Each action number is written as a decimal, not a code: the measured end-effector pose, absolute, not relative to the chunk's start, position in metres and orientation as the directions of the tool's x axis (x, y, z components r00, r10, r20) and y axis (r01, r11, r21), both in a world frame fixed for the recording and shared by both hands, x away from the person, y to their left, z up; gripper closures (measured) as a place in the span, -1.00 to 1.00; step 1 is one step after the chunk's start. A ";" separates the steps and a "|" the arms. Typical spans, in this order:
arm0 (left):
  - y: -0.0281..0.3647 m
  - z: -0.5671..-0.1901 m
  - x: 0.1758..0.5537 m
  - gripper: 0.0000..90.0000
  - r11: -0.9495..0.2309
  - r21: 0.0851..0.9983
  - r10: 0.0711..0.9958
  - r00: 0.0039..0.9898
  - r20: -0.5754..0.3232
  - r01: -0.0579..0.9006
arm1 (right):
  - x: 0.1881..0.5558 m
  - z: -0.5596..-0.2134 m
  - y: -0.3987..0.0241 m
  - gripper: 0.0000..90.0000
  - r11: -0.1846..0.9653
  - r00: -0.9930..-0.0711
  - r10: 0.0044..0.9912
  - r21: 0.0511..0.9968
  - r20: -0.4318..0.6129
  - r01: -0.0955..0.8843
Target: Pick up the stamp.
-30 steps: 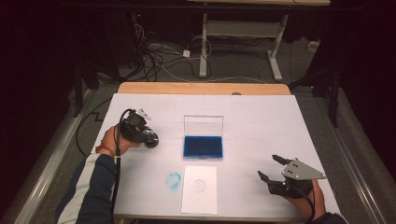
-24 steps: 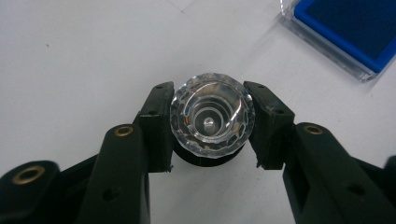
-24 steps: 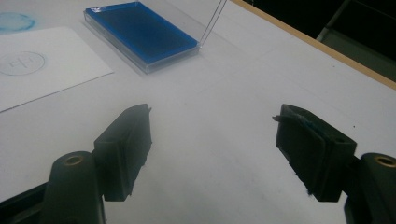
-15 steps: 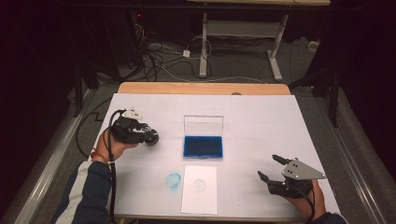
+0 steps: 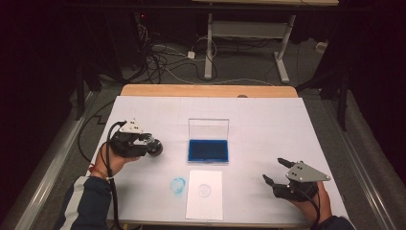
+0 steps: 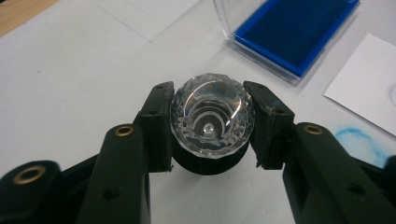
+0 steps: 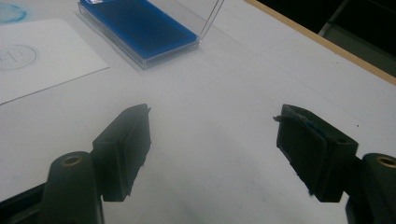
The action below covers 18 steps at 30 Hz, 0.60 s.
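While clamped in left gripper (image 6: 210, 126), stamp (image 6: 211, 119) aloft

Dim room, lit white table (image 5: 268, 120); soft focus, faint shadows.

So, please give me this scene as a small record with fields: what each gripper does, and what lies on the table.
left gripper: shut on the stamp, a clear faceted knob over a black base
right gripper: open, nothing between its jaws, low over the table
ink pad: blue, in a clear case with the lid standing open
paper card: white, with a round stamped mark, lying in front of the ink pad
blue smudge: on the table, just left of the paper card
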State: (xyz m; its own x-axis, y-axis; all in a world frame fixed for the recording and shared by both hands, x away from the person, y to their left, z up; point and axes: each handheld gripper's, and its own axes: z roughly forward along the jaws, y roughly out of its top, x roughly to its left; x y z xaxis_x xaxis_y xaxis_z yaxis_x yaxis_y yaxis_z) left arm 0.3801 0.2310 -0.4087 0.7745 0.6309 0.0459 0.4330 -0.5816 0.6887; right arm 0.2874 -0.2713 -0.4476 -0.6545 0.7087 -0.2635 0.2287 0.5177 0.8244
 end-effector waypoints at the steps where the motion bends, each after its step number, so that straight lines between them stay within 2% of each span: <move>1: 0.230 -0.409 0.378 0.21 -0.588 0.685 0.629 0.775 0.054 0.430 | 0.288 -0.448 -0.271 -0.42 0.520 -0.656 0.707 0.823 -0.264 0.229; 6: 0.221 -0.409 0.371 0.21 -0.607 0.680 0.603 0.796 0.057 0.411 | 0.288 -0.447 -0.270 -0.43 0.521 -0.660 0.702 0.825 -0.268 0.220; 18: 0.201 -0.396 0.354 0.21 -0.564 0.749 0.564 0.825 0.042 0.348 | 0.289 -0.447 -0.266 -0.52 0.525 -0.675 0.689 0.824 -0.263 0.214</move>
State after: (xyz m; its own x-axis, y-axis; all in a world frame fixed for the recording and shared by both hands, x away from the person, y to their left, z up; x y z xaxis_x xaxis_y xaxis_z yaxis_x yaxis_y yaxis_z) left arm 0.3544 0.2009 -0.3963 0.8246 0.5641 0.0424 0.3476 -0.5643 0.7488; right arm 0.2892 -0.2660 -0.4471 -0.6751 0.6892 -0.2632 0.2142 0.5245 0.8240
